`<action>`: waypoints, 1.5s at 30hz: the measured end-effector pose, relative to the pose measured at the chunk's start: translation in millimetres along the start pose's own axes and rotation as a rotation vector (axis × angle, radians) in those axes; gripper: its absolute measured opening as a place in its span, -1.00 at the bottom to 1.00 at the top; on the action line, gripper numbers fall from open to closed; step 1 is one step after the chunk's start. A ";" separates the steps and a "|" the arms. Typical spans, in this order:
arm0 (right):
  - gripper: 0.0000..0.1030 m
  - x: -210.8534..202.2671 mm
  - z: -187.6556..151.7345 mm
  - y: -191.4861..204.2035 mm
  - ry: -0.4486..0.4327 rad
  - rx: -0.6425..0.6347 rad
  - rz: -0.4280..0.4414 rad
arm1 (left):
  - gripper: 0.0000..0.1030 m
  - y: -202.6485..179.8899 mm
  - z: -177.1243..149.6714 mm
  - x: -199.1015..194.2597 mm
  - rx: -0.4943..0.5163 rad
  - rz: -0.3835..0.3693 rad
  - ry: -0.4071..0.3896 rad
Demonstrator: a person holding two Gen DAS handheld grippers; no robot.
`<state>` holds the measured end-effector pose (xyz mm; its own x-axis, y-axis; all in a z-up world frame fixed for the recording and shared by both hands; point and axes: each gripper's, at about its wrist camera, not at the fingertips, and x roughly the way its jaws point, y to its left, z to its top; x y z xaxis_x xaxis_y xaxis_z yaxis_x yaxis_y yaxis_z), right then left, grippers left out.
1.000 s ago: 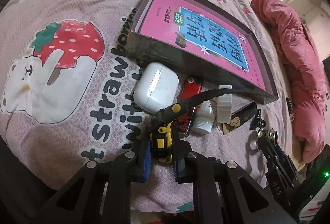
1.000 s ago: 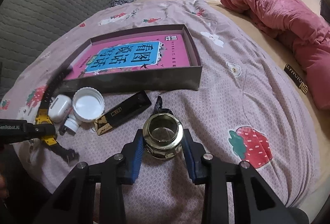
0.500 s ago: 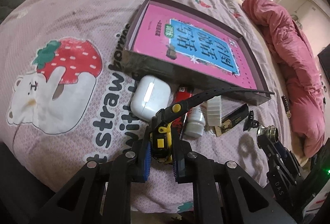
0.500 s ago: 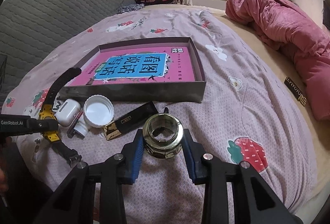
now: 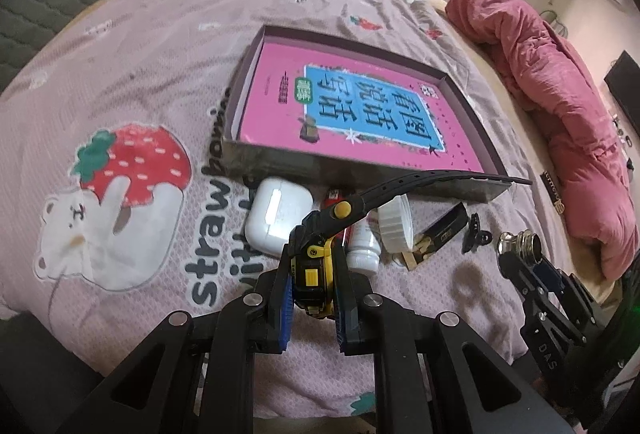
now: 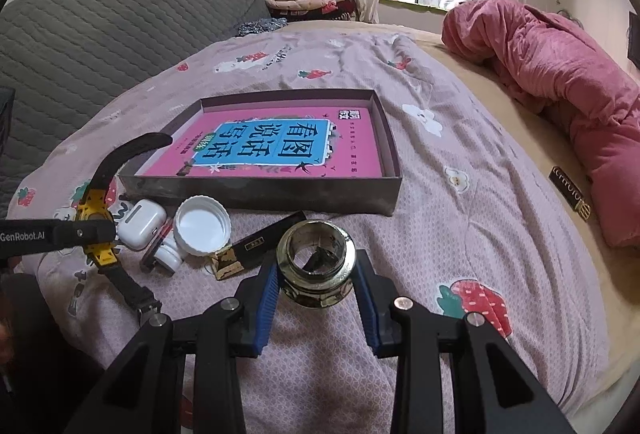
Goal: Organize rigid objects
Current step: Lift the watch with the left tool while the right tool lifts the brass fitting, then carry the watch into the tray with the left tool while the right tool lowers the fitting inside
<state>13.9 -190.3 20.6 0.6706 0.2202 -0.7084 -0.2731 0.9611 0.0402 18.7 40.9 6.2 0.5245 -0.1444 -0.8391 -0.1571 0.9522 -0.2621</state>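
My left gripper (image 5: 313,284) is shut on a yellow and black wristwatch (image 5: 316,270) and holds it above the bedspread; its black strap (image 5: 432,180) sticks out toward the tray. The watch also shows in the right wrist view (image 6: 96,222). My right gripper (image 6: 316,278) is shut on a brass metal fitting (image 6: 316,258), also lifted; it shows in the left wrist view (image 5: 520,244). A shallow grey tray (image 6: 260,192) with a pink book (image 6: 272,144) in it lies ahead of both grippers.
In front of the tray lie a white earbud case (image 6: 140,222), a red lighter (image 5: 336,196), a small white bottle (image 5: 362,250), a white cap (image 6: 203,226), a black and gold box (image 6: 256,248) and a black clip (image 5: 476,238). A pink quilt (image 6: 560,82) lies on the right.
Both grippers have risen from the bedspread with the watch and the fitting held in them. The views now look down over the tray from higher up.
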 end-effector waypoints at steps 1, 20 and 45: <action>-0.29 -0.5 -0.2 0.2 -0.002 0.000 0.004 | -0.68 -0.3 1.0 -1.8 0.005 0.003 -0.009; -0.29 -6.1 12.6 -1.1 -0.054 -0.005 -0.014 | -0.68 -1.4 29.6 -34.0 0.014 -0.019 -0.145; -0.29 -3.7 43.6 -23.0 -0.121 0.054 -0.016 | -0.68 5.4 94.6 -0.8 -0.086 0.030 -0.189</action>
<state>47.8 -205.9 53.0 0.7541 0.2199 -0.6188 -0.2261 0.9716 0.0699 96.5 71.6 50.5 0.6651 -0.0552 -0.7448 -0.2418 0.9276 -0.2847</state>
